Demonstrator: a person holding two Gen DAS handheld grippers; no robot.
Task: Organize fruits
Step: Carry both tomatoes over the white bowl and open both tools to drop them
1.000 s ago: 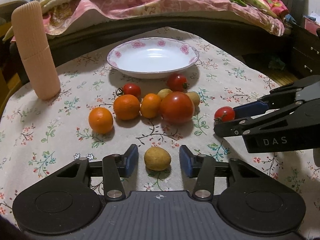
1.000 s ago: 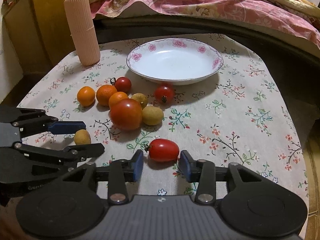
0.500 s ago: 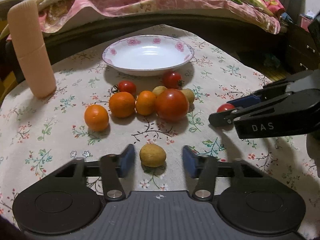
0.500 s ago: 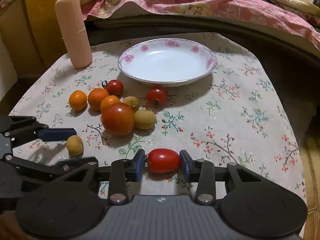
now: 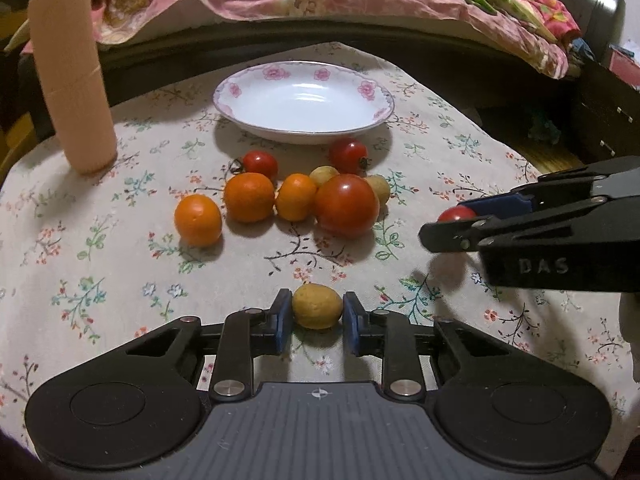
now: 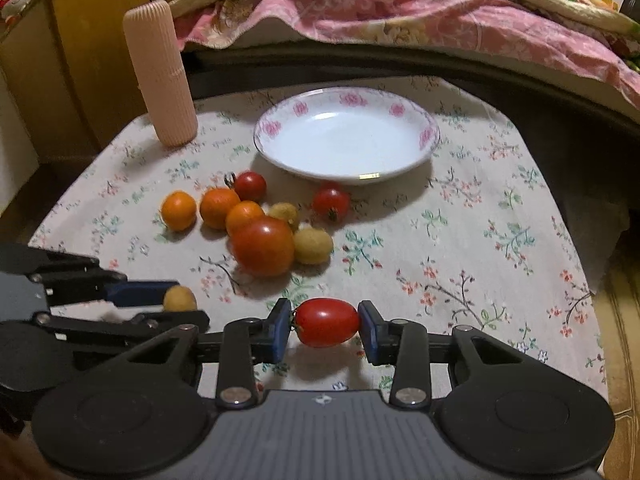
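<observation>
My left gripper [image 5: 316, 322] is shut on a small yellow-brown fruit [image 5: 316, 306], near the table's front. My right gripper [image 6: 325, 326] is shut on an oval red tomato [image 6: 327, 322], held a little above the cloth; the left wrist view shows that tomato [image 5: 456, 213] at the right, partly hidden by the fingers. Behind them lies a cluster: a big red tomato [image 5: 346, 205], three small oranges [image 5: 249, 197], two cherry tomatoes [image 5: 348, 155] and two more yellow-brown fruits [image 6: 313, 245]. A white plate with pink flowers [image 5: 360, 96] stands empty at the back.
A tall ribbed peach-coloured cylinder [image 5: 70, 80] stands at the table's back left. A dark bed frame [image 6: 400, 60] with a pink quilt runs behind the table. The flowered tablecloth [image 6: 500, 240] drops off at the right edge.
Both grippers went from open to shut: the left closed on the yellow-brown fruit, the right on the oval tomato. The right gripper has lifted its tomato slightly.
</observation>
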